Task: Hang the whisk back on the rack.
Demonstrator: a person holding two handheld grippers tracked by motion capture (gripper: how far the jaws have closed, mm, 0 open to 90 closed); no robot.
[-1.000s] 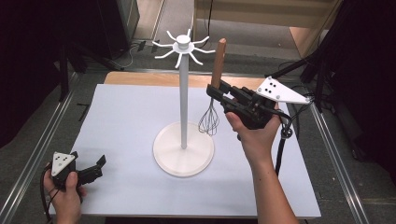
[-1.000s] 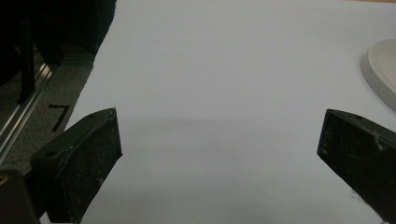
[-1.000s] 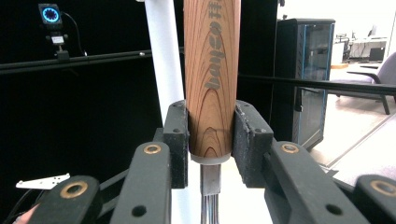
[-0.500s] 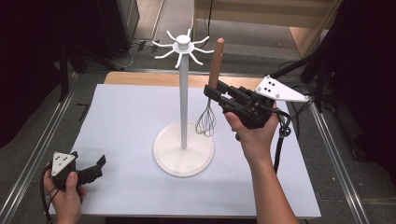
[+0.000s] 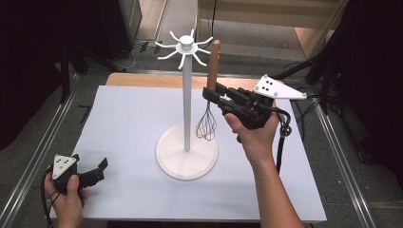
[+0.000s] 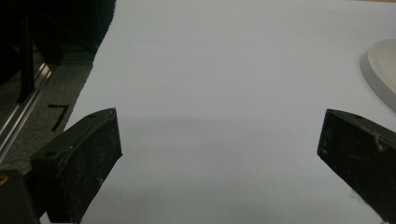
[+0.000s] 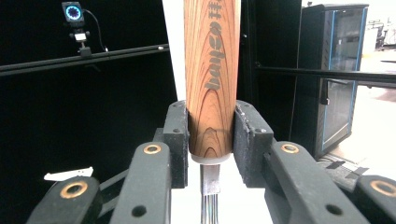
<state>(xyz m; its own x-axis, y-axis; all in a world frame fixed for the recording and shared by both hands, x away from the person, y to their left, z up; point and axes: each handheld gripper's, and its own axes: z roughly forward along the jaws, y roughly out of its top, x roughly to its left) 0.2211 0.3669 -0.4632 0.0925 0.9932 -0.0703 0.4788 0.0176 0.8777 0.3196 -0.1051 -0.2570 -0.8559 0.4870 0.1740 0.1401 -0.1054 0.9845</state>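
Here right claw (image 7: pixel 211 140) pinches whisk (image 5: pixel 207 124) handle, top cut off; left claw (image 6: pixel 219 154) spread, resting on table (image 5: pixel 123 118).

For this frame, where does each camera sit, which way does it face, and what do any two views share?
High view: above the person's side, facing forward and down on the table; both forearms, left gripper, right gripper.
Left gripper view: on the left gripper, looking low across the table; fingers wide apart.
Right gripper view: on the right gripper, facing level; fingers clamp the whisk.
Shared: whisk in high and right views; stand base in high and left.
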